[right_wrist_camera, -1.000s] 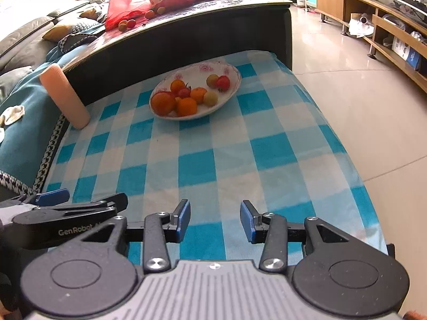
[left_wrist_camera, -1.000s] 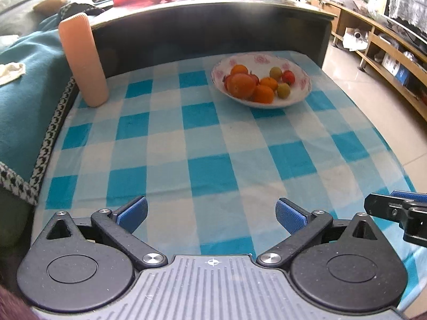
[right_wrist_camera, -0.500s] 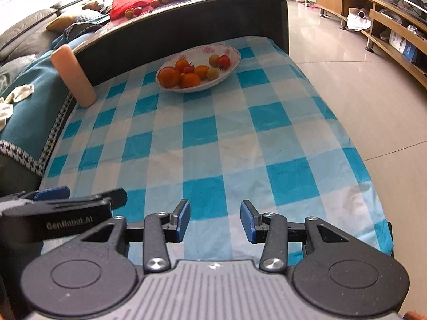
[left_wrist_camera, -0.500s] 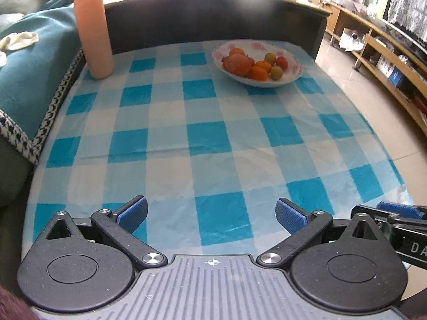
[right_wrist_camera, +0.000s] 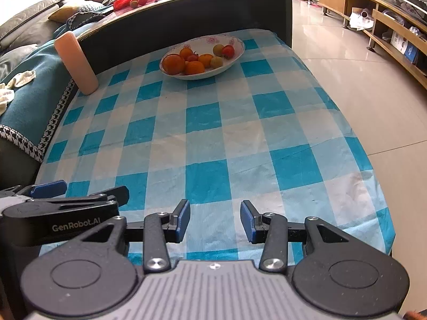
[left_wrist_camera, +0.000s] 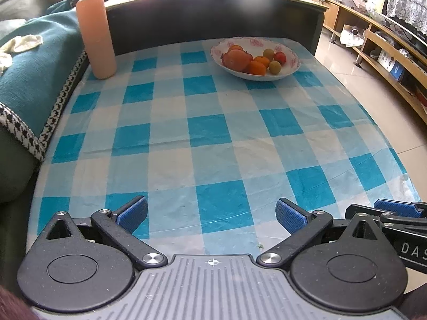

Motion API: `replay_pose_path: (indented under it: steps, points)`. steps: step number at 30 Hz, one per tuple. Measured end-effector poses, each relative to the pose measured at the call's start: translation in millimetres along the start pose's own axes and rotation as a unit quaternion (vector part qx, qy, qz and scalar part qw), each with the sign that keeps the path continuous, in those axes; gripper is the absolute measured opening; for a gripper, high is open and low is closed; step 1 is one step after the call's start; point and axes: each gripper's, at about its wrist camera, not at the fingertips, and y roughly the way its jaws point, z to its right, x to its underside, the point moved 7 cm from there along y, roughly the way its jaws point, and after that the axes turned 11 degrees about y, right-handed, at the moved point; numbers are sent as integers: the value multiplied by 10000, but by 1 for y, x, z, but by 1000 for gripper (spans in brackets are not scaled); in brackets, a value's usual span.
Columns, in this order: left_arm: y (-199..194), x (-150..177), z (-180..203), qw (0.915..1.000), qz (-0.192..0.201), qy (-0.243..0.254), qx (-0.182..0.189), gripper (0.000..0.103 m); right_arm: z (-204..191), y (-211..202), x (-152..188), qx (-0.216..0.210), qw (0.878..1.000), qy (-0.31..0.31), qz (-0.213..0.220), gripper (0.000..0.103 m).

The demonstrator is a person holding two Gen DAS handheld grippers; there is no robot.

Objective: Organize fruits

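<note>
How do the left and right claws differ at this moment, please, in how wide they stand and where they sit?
The left claw is spread wide, while the right claw is open more narrowly. The left claw sits on the sofa side of the checked tablecloth, the right claw on the floor side. Both are empty, hover over the near edge and point toward the fruit bowl.

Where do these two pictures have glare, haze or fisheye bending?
Left wrist view: window light blows out the top edge and a hazy flare patch veils the dark cabinet behind the bowl. Right wrist view: the top left corner is washed out and the floor shines. Both views: the cloth edges bow outward; the corners go black.
</note>
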Motion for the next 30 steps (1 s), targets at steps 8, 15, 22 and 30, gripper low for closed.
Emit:
replay_pose_path:
  steps: [8, 15, 22, 30]
  points:
    - [-4, 0, 4, 9997, 47, 210, -141, 103, -2, 0, 5, -20, 10000, -15, -26, 54]
    - [-7, 2, 5, 9999, 49, 132, -55, 103, -3, 1, 8, -30, 10000, -17, -35, 54]
    - [-8, 5, 5, 9999, 48, 87, -55, 103, -2, 1, 8, -37, 10000, -7, -47, 54]
    - [-9, 6, 2, 9999, 69, -59, 80, 103, -2, 1, 8, -48, 10000, -2, -48, 54]
